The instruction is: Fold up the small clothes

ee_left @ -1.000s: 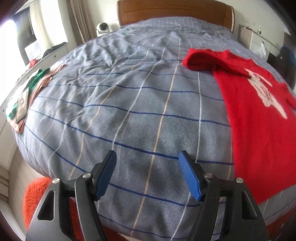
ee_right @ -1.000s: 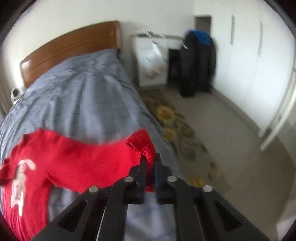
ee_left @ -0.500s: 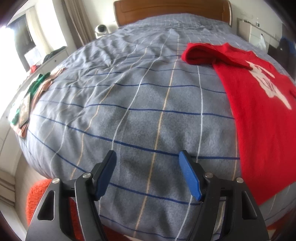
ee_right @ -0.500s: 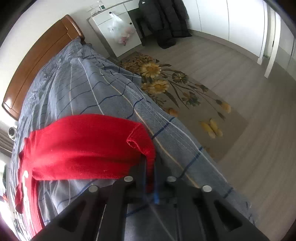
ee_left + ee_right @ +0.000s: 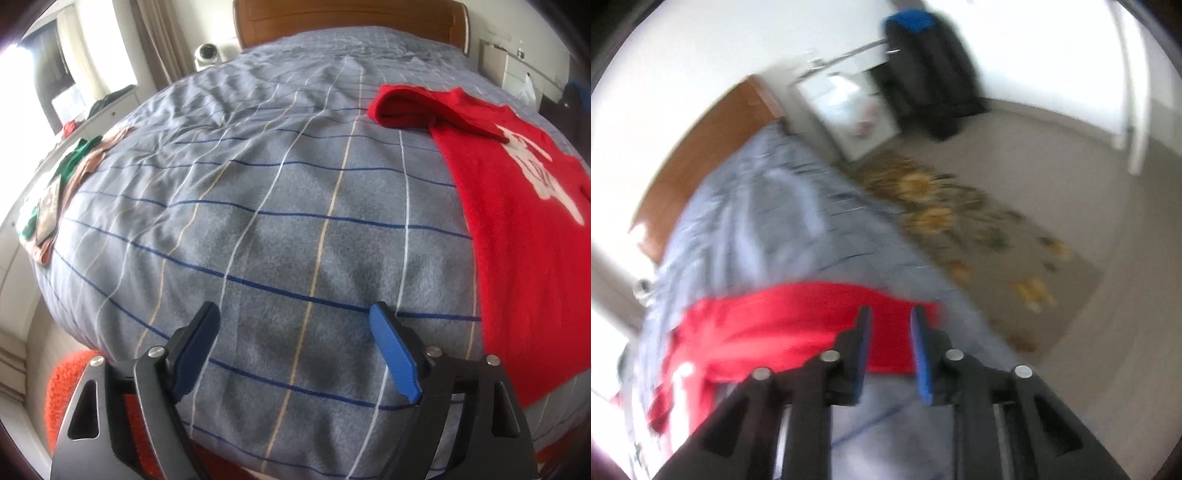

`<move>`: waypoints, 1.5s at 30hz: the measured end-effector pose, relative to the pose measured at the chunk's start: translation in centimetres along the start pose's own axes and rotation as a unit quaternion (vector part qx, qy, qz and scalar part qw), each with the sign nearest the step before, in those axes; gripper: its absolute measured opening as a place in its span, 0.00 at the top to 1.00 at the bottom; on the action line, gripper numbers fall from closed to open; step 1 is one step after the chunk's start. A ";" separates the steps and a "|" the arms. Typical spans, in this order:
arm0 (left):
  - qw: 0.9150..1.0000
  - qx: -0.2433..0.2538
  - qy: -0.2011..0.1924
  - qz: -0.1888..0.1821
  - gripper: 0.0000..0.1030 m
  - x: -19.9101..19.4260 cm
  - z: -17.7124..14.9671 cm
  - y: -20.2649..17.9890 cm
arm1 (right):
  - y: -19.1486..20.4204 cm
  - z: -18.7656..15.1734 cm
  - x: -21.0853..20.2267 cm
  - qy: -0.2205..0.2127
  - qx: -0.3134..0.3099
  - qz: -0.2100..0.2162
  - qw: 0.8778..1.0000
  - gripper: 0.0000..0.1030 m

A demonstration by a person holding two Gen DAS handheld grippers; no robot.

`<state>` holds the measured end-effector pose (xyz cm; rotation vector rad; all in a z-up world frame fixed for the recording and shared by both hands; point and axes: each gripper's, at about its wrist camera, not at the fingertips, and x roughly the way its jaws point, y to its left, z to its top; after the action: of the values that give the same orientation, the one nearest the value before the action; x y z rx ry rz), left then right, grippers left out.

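Sweater [image 5: 517, 221] on checked bedspread [image 5: 277, 206]

**Camera placement, both wrist views**

Left wrist view: low over the foot edge of the bed [image 5: 295, 206], facing along it toward the headboard [image 5: 351, 18]. Right wrist view: blurred, above the bed's right edge, facing headboard and floor rug [image 5: 979, 229]. Shared: bedspread, headboard, red sweater [image 5: 517, 221].
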<state>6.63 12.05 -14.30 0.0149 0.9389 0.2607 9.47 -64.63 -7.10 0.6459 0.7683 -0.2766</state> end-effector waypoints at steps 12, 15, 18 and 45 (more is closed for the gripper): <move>0.999 -0.034 0.031 -0.023 0.00 1.6 -0.5 1.1 | 1.3 -5.2 -2.1 -0.015 -0.053 -0.063 0.997 0.58; 0.998 -0.029 0.040 -0.032 0.00 1.5 -0.6 1.1 | 3.7 -7.2 -4.8 -0.036 -0.102 -0.053 0.993 0.45; 0.998 -0.021 0.056 -0.036 0.01 1.0 -0.4 1.3 | 6.2 -10.3 -6.5 -0.047 -0.142 -0.032 0.988 0.38; 0.969 0.212 -0.013 -0.123 0.96 6.6 19.1 -21.6 | 9.6 -18.8 -4.2 -0.028 -0.166 0.018 0.986 0.38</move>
<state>30.28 -5.47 -10.93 0.2927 0.9459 -0.1739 0.51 -45.29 -10.05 0.3348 0.7265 -0.1277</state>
